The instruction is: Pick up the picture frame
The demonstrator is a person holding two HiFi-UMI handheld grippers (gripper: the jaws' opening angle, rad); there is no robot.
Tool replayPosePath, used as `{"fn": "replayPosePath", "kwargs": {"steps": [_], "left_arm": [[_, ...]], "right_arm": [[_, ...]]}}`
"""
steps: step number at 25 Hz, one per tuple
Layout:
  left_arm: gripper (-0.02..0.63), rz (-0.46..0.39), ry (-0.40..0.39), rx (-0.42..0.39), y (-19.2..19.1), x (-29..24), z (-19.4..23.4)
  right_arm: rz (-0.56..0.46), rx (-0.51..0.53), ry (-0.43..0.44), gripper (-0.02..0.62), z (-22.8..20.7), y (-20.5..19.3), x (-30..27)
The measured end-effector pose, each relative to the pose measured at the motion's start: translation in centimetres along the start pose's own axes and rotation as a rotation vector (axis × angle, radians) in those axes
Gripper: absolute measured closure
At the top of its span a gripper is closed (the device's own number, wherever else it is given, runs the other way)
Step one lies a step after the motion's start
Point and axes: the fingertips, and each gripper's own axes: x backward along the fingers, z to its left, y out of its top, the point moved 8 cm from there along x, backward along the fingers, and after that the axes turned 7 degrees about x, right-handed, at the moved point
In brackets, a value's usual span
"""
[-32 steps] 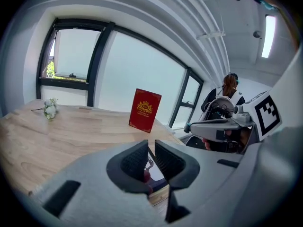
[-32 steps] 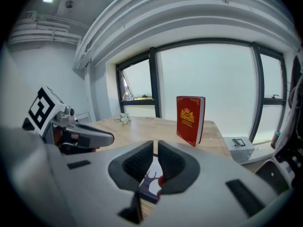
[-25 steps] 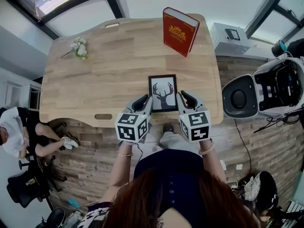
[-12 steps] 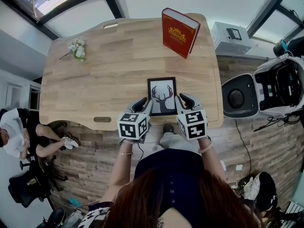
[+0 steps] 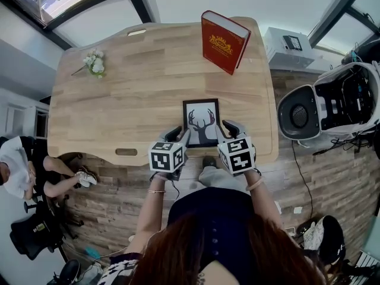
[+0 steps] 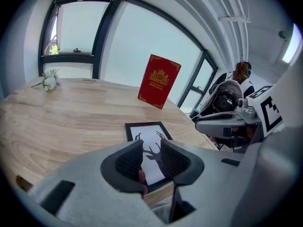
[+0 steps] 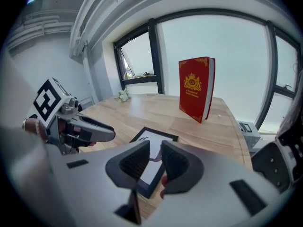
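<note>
Both grippers have come down toward the surface (image 5: 119, 94) since a second ago, jaws just opening. Red book (image 5: 224, 39) stands at the far end, well apart. Picture frame (image 5: 201, 122) lies flat by the near edge, between left gripper (image 5: 178, 136) and right gripper (image 5: 230, 128). Left jaws are wide apart, right only slightly; nothing is clamped between either pair. Risk: frame is thin, so pads could skid and push it off that edge. Open wood beyond gives room.
</note>
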Motion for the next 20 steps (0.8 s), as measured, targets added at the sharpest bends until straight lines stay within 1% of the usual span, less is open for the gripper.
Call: {"fn": "replayPosePath", "kwargs": {"steps": [7,20], "left_arm": [[0.489,0.040,0.015,0.022,-1.1,-1.3,1.0],[0.471,0.117,0.051,0.059,-2.6,-3.6,2.4]], "right_arm": [[0.049,0.003,0.006,0.500,-0.2,-1.4,-1.5],[0.157,-0.033,0.031,0.480,-0.7,-4.0,-4.3]]}}
